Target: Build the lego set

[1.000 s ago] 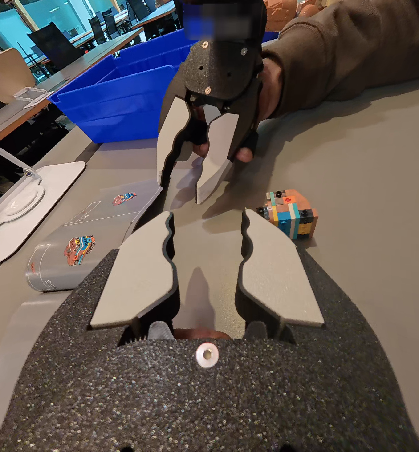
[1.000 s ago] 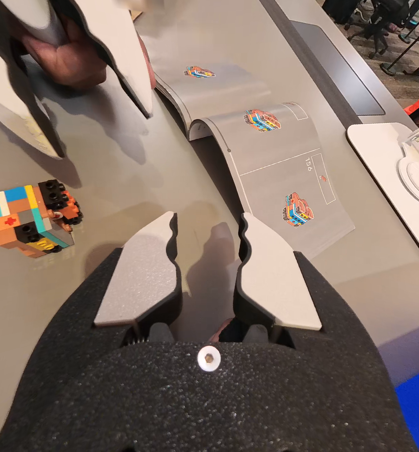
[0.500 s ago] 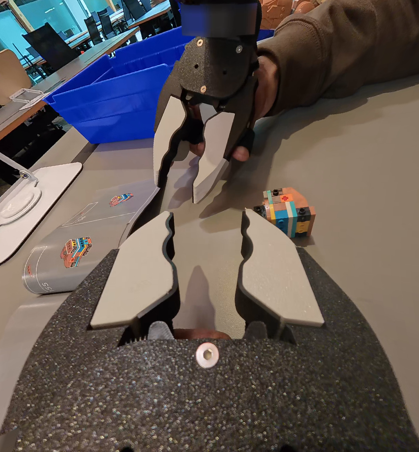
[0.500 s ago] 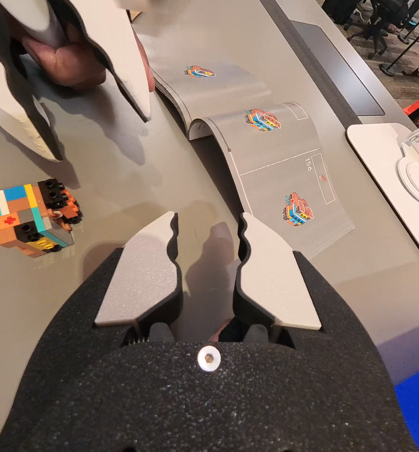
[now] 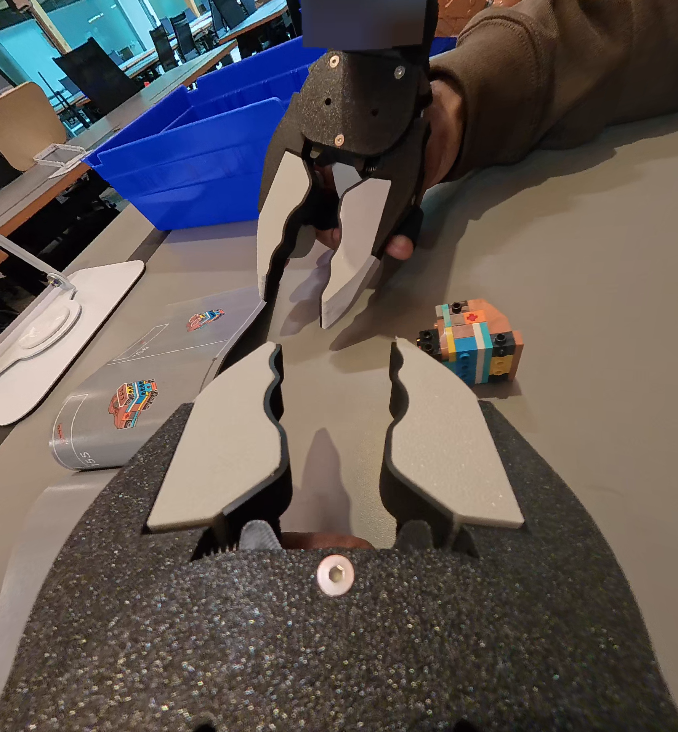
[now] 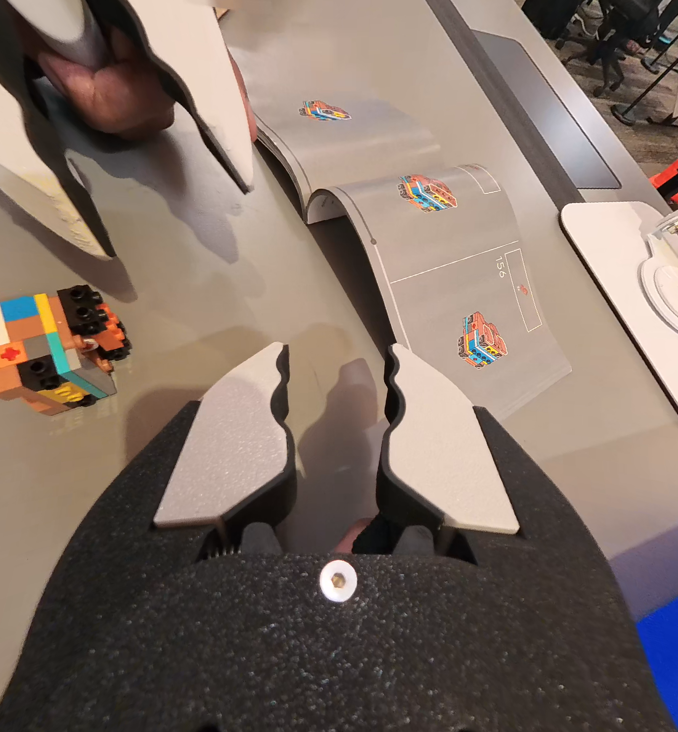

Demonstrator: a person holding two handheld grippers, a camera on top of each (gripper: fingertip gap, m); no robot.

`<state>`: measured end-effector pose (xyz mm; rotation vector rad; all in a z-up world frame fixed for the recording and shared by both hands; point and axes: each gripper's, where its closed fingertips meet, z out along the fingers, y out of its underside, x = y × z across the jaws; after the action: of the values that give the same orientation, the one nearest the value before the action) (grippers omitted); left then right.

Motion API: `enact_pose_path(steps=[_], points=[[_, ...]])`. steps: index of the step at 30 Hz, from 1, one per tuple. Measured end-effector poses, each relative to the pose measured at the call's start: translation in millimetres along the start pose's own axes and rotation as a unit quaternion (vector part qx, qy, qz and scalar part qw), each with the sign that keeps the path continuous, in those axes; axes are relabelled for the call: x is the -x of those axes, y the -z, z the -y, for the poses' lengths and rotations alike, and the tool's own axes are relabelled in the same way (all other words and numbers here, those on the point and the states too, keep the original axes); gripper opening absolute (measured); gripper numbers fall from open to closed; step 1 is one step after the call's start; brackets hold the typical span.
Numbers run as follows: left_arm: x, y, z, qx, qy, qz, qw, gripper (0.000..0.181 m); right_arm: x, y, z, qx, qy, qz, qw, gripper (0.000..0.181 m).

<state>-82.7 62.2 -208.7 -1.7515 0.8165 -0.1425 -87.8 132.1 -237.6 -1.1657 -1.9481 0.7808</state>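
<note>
Both grippers have their jaws spread with nothing between them. The left gripper (image 5: 335, 348) hangs over bare grey tabletop (image 5: 590, 309), its two pale grey finger plates well apart. The right gripper (image 6: 335, 350) is the same story, two plates parted over bare table. In the left wrist view the right gripper points back toward the camera from the far side, held in a hand (image 5: 436, 158) coming out of a brown sleeve (image 5: 567, 67), tips just above the table.

Counts: two grippers, and one lego build (image 5: 474, 348), a small blocky chunk in brown, orange, black, blue, teal, white and yellow with a little red cross tile on it. It sits on the table by itself, untouched by either gripper: just right of the left gripper's right finger in the left wrist view, and off to the left of the right gripper in the right wrist view (image 6: 44, 348).

One grey instruction booklet (image 6: 448, 285) lies open on the other side of the grippers from the build, its page curling up in a hump, with three small pictures of the build printed on it in the right wrist view. There are page numbers and a parts box printed there too.

Past the booklet there's one flat white stand base (image 6: 626, 297) with a clear arm. Two blue plastic bins (image 5: 194, 166) sit at the far end of the table. Beyond that, other desks and several black chairs (image 5: 91, 75).

Nothing lies between the grippers and the build.
</note>
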Motion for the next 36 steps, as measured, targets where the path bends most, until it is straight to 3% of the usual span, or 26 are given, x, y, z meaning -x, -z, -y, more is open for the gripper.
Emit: enact_pose_path(steps=[36], points=[[0, -3, -12, 0.041, -0.030, 0.010, 0.999, 0.052, 9, 8, 4, -0.021, 0.050, -0.020, 0.998, 0.044]])
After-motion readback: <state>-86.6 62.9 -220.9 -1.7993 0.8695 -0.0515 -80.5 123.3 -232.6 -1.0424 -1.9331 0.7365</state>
